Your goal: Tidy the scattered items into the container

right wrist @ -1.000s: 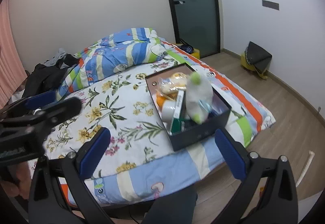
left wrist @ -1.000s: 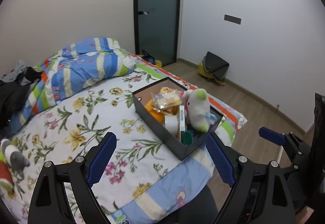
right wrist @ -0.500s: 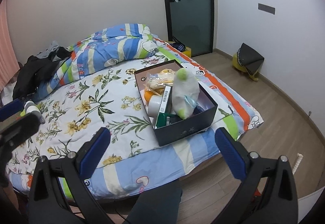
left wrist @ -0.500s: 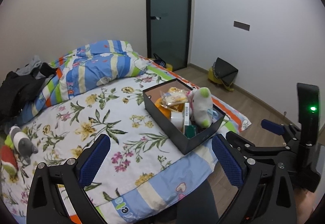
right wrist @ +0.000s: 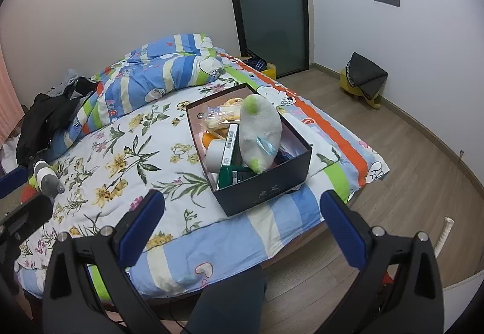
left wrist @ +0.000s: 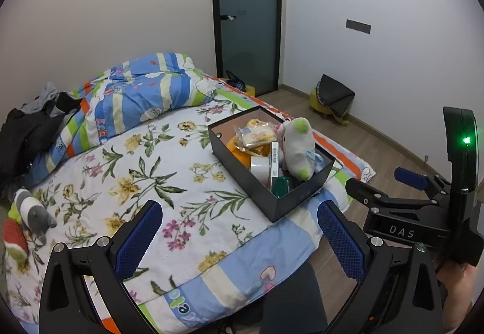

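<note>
A black box (left wrist: 242,179) stands near the bed's foot corner, filled with a white-and-green plush (left wrist: 296,146), a snack bag (left wrist: 257,135), a tape roll (left wrist: 260,166) and small cartons. My left gripper (left wrist: 239,210) hovers short of the bed's edge; its jaws are opening and nothing is between them. In the right wrist view my right gripper (right wrist: 242,198) is open and empty, short of the same box (right wrist: 266,188) and plush (right wrist: 260,128). A grey-and-white plush (left wrist: 33,210) (right wrist: 47,175) lies loose at the bed's left edge beside a red-and-green toy (left wrist: 13,243).
A striped quilt (left wrist: 142,104) and dark clothes (left wrist: 27,134) are heaped at the head of the bed. A glass door (left wrist: 248,31) stands behind it. A yellow stool with a dark bag (left wrist: 332,101) sits by the right wall. Wooden floor (right wrist: 423,152) runs along the bed's right side.
Both views have drawn back from the bed, so the box looks smaller. The left fingers have spread wider. The right gripper and the grey plush have come further into the left view.
</note>
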A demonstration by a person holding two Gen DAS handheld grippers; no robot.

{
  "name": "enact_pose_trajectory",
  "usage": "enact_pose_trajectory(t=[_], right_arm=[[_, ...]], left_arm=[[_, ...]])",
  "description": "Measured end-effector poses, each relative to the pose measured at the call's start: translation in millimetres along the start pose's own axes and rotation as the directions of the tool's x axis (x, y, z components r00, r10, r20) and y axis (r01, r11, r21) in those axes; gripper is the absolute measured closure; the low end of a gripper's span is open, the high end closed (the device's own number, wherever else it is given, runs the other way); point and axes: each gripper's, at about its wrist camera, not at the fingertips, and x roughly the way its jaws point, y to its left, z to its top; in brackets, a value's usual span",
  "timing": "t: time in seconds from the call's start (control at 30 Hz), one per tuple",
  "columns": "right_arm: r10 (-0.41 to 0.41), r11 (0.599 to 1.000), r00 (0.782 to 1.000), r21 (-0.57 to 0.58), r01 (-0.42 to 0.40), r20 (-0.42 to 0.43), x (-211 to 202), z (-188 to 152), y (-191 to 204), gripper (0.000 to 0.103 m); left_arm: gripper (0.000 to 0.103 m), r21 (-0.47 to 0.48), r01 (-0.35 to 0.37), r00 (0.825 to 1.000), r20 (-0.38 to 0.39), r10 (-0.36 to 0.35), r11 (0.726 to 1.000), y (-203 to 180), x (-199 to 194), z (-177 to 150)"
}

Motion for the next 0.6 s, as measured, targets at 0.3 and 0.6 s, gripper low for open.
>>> enact_pose_trajectory(t=[0.3, 0.6], right_arm=[[0.011, 1.000, 1.000, 0.008, -0.011, -0.001, 0.8, -0.1, -2.4, 0.000], [0.025, 1.000, 1.000, 0.011, -0.025, 0.004, -0.8, 1.0, -1.7, 0.000]], left_arm=[[0.001, 0.018, -0.034, 0.999, -0.015, 0.034, 0.999, -5.0, 3.6, -2.8], [0.001, 0.010, -0.049, 0.999, -0.005, 0.049, 0.999, -5.9, 3.2, -3.6]])
